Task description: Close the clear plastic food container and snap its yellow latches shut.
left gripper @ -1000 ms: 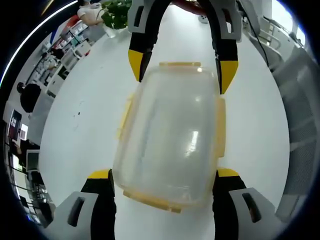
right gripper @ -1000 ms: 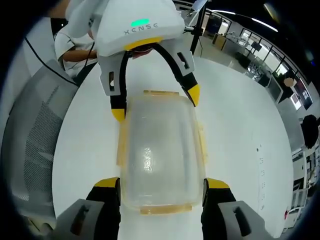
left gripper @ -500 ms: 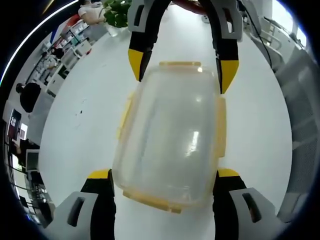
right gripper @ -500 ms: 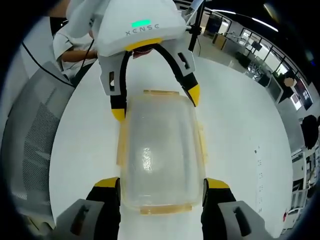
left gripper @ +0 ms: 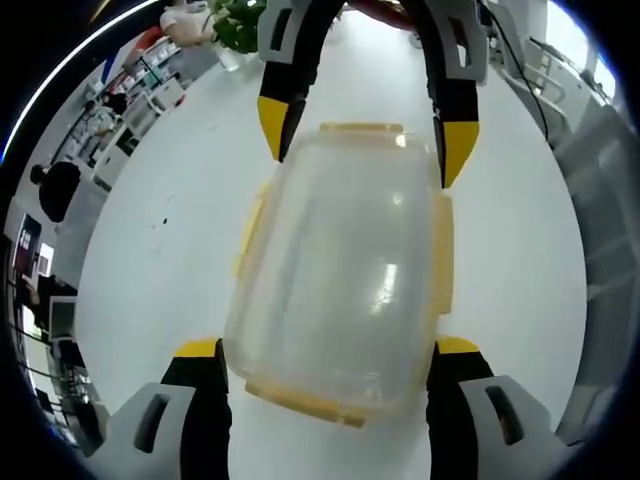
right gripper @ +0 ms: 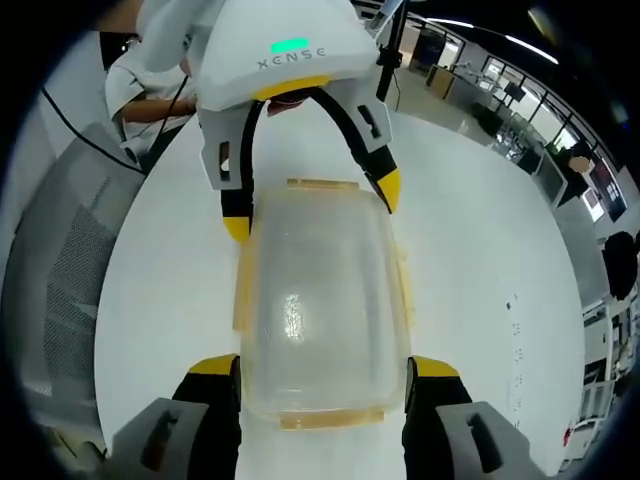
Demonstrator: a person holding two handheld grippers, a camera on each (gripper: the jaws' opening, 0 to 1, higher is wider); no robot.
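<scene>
The clear plastic food container (left gripper: 340,270) lies on the white table (left gripper: 150,250) with its lid on. Yellow latches (left gripper: 441,260) flare outward along its sides and ends. My left gripper (left gripper: 327,348) is open, its yellow-tipped jaws straddling the container's near end, close against both walls. At the far end my right gripper (left gripper: 365,140) straddles the container in the same way. In the right gripper view the container (right gripper: 320,300) sits between my right gripper's (right gripper: 323,365) open jaws. Opposite it, the left gripper (right gripper: 312,210) flanks the far corners. A side latch (right gripper: 404,290) sticks out.
A potted plant (left gripper: 235,25) stands at the table's far end. Grey mesh chairs (left gripper: 600,230) (right gripper: 60,290) flank the table. A person (right gripper: 140,95) sits behind the left gripper. Office desks and people fill the background.
</scene>
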